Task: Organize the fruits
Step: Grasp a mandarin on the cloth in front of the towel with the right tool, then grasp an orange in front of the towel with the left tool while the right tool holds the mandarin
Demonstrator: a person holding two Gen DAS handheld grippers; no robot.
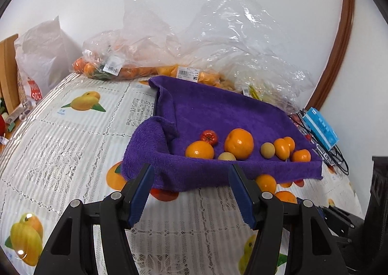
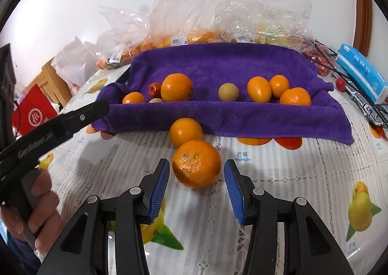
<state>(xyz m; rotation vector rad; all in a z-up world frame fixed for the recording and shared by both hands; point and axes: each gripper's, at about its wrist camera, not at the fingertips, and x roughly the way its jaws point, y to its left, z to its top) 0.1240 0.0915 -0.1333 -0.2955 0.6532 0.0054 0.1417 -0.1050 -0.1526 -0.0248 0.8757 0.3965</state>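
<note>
A fruit-printed lace tablecloth [image 2: 278, 178] covers the table and fills most of both views. Across the upper middle of the right wrist view lies a purple towel [image 2: 230, 64], its near edge folded up into a low rim; in the left wrist view the same towel sits at centre right. Behind it, along the top of the frames, crumpled clear plastic bags [image 1: 218, 39] hold more orange fruit. On the towel rest several fruits: a large orange [image 2: 176, 87] left of centre, a small red fruit [image 2: 154, 89] touching its left side, a pale yellowish fruit [image 2: 228, 92] in the middle, and a cluster of three small oranges [image 2: 259, 89] to the right. Below the towel's rim, on the cloth, two oranges sit touching one another: the farther one [image 2: 185, 132] just at the towel's edge, and the nearer orange [image 2: 197, 164] in the lower middle. The right gripper [image 2: 197, 187] stands wide open with its blue pads [image 2: 160, 185] on either side of that nearer orange, not touching it and gripping nothing. The left gripper [image 1: 191, 192], at the bottom of its own view, is likewise spread wide and empty, just short of the towel's near rim. A blue box [image 2: 361, 73] lies at the right edge.
</note>
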